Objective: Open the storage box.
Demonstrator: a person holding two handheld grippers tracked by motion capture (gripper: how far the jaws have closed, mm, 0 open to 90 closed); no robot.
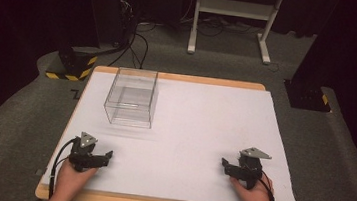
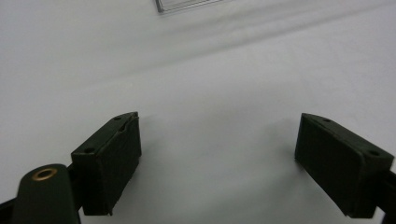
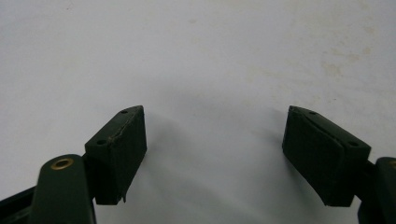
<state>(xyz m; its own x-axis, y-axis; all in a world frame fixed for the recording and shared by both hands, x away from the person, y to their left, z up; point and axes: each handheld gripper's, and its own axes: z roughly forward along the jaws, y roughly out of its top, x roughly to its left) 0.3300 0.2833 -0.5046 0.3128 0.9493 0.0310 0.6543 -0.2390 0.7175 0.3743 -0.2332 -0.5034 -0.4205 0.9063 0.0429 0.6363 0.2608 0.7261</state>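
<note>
Near the worktop's (image 1: 203,133) front corners, left tongs (image 1: 105,156) and right tongs (image 1: 225,164) gape wide, empty. Risk: clear box (image 1: 131,97) near far-left edge could slide off if nudged.

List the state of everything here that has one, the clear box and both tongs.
Clear box: upright on the white table, empty, top looks open.
Left tongs: open, holding nothing, low over the table.
Right tongs: open, holding nothing, low over the table.
</note>
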